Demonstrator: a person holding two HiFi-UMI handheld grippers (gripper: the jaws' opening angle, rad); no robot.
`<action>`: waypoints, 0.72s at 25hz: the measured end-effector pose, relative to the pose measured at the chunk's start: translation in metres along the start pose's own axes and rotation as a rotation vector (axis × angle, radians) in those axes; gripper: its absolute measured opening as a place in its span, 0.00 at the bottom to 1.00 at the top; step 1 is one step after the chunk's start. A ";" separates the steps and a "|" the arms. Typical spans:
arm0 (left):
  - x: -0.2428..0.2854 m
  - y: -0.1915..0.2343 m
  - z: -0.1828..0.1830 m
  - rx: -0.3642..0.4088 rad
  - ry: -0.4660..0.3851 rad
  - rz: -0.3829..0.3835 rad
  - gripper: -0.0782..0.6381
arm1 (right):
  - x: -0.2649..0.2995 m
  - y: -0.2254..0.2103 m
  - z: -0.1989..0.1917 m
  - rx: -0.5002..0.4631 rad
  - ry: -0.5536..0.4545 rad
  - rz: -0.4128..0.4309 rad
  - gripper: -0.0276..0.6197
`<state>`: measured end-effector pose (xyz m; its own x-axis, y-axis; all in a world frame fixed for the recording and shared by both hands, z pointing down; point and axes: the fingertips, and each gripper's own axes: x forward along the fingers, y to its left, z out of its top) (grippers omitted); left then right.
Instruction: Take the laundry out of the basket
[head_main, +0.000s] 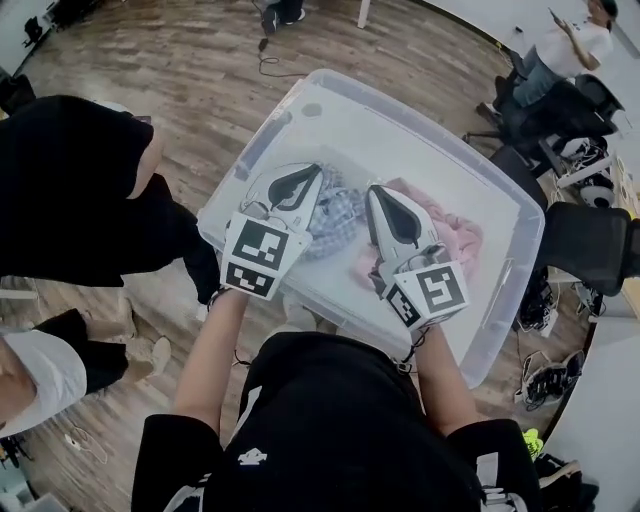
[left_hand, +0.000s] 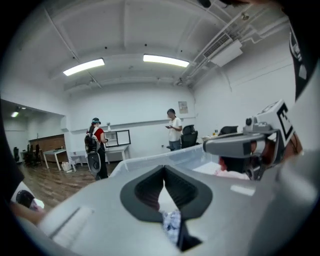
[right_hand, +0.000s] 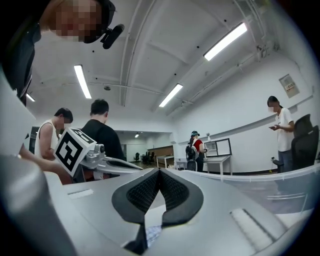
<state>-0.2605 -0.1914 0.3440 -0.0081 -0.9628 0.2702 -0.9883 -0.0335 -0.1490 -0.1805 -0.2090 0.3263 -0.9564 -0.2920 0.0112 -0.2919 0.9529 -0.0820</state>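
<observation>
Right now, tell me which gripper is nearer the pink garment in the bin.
Right. The right gripper hangs over the left part of the pink garment; the left gripper is farther left, above the blue checked cloth.

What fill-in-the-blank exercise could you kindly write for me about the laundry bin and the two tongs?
1. The clear bin stands on a ____ floor.
2. The left tongs are over the checked cloth; the second cloth, under the right tongs, is ____.
3. The jaws of both tongs are ____.
Missing words: wooden; pink; shut.
</observation>
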 end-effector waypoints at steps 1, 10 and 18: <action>0.008 0.000 -0.006 0.010 0.029 -0.032 0.12 | 0.002 -0.003 0.000 -0.005 -0.001 -0.015 0.04; 0.080 -0.022 -0.073 0.280 0.320 -0.323 0.24 | 0.000 -0.034 -0.001 0.021 -0.007 -0.164 0.04; 0.125 -0.044 -0.176 0.502 0.589 -0.528 0.63 | -0.006 -0.061 -0.007 0.035 -0.001 -0.270 0.04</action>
<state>-0.2449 -0.2631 0.5515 0.2111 -0.5036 0.8377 -0.7057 -0.6715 -0.2258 -0.1575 -0.2651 0.3378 -0.8437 -0.5356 0.0367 -0.5361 0.8369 -0.1107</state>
